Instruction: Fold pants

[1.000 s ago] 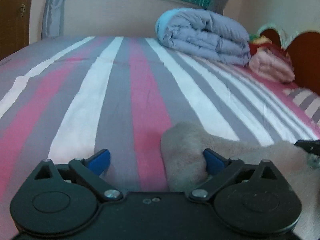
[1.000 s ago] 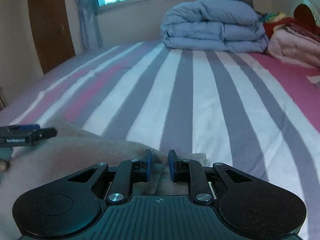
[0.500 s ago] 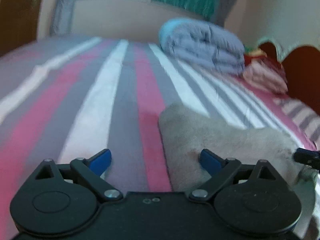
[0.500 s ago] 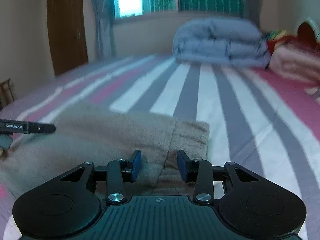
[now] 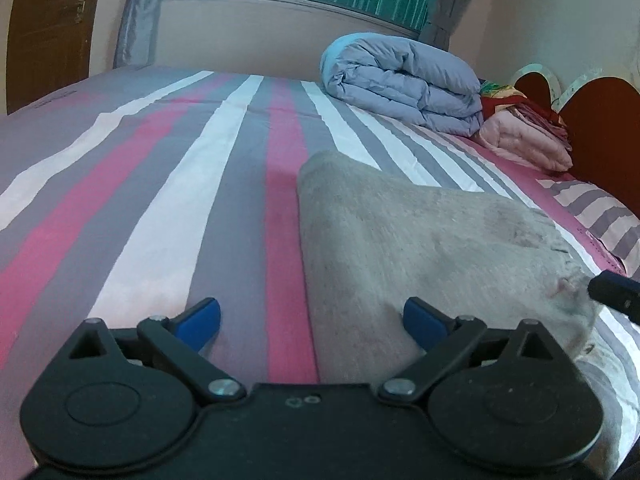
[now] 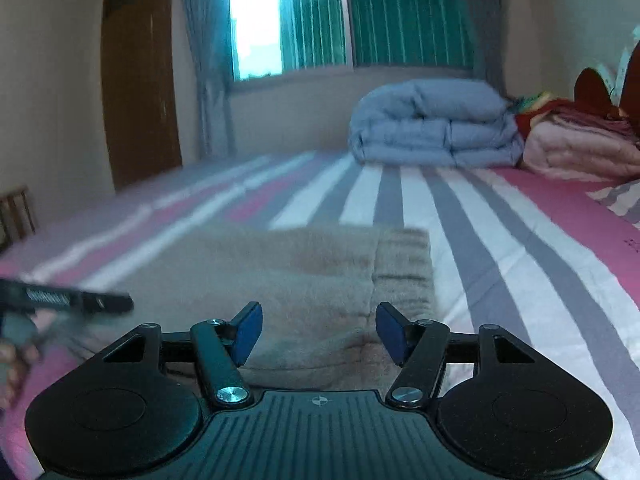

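1. Left tongs (image 5: 312, 322) spread wide, blue pads (image 5: 200, 320) far apart, nothing between them.
2. Hanging low over the striped bedsheet (image 5: 160, 200), right pad just above the near edge of the beige pants (image 5: 420, 240); touching or not, cannot tell.
3. Pants lying folded and flat on the bed, a soft fleecy bundle running away from the left tongs toward the headboard (image 5: 600, 128) side.
4. Right tongs (image 6: 319, 332) also parted wide, blue pads clear of the cloth on either side, gripping nothing.
5. From the right wrist view, pants (image 6: 300, 272) straight ahead, ribbed waistband or cuff (image 6: 404, 256) at the right end of the bundle, lying across pink, white and grey stripes.
6. Tip of the left tongs' body poking in at the left edge of the right view, blurred, with a bit of hand (image 6: 12, 360) under it.
7. Tip of the right tongs poking in at the right edge of the left view, just beside the far corner of the pants.
8. Folded blue-grey duvet (image 5: 404, 80) well beyond the pants, near the window wall, pink quilt (image 5: 524, 144) stacked beside it.
9. Green curtains (image 6: 404, 12) on the window, wooden door (image 6: 140, 92) off to the left.
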`<state>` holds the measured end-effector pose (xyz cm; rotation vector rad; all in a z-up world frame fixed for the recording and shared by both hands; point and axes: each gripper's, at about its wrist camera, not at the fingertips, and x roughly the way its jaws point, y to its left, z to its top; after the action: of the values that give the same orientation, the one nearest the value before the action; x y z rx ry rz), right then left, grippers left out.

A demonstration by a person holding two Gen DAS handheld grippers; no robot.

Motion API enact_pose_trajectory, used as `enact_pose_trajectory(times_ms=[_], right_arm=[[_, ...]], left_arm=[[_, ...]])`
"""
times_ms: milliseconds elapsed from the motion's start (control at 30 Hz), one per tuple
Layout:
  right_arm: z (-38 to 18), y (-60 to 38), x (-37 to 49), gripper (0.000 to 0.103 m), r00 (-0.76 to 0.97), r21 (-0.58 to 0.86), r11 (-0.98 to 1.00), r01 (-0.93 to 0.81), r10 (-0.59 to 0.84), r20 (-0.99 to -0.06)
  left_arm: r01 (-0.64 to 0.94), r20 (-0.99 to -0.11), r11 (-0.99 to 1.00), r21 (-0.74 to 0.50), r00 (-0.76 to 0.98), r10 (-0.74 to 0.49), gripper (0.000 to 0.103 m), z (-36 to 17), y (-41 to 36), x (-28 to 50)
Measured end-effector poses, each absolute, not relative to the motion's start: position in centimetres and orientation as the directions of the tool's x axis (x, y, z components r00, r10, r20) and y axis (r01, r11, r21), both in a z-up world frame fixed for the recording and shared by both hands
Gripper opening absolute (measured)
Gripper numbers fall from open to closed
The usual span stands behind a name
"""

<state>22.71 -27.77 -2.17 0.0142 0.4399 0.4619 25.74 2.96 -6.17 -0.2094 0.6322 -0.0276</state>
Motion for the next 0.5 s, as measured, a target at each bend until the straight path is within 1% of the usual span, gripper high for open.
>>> enact_pose_trajectory(times_ms=[133, 333, 500], right_arm=[[-1.3, -28.2, 21.3, 0.063, 0.821, 0.117, 0.905, -0.408, 0.420, -0.387], [-1.4, -29.2, 20.0, 0.063, 0.826, 0.146, 0.916, -0.374, 0.401, -0.396], [-1.7, -30.2, 20.4, 0.063, 0.828, 0.174, 0.919, -0.353, 0.394, -0.400]], left_arm=[[-0.041, -0.581, 0.977, -0.207, 0.809, -0.089, 0.093, -6.1, 3.0, 24.6], [-0.046, -0.586, 0.975, -0.216, 0.805, -0.092, 0.093, -6.3, 3.3, 22.9], [-0.040, -0.593, 0.976, -0.215, 0.799, -0.098, 0.093, -6.3, 3.4, 21.4]])
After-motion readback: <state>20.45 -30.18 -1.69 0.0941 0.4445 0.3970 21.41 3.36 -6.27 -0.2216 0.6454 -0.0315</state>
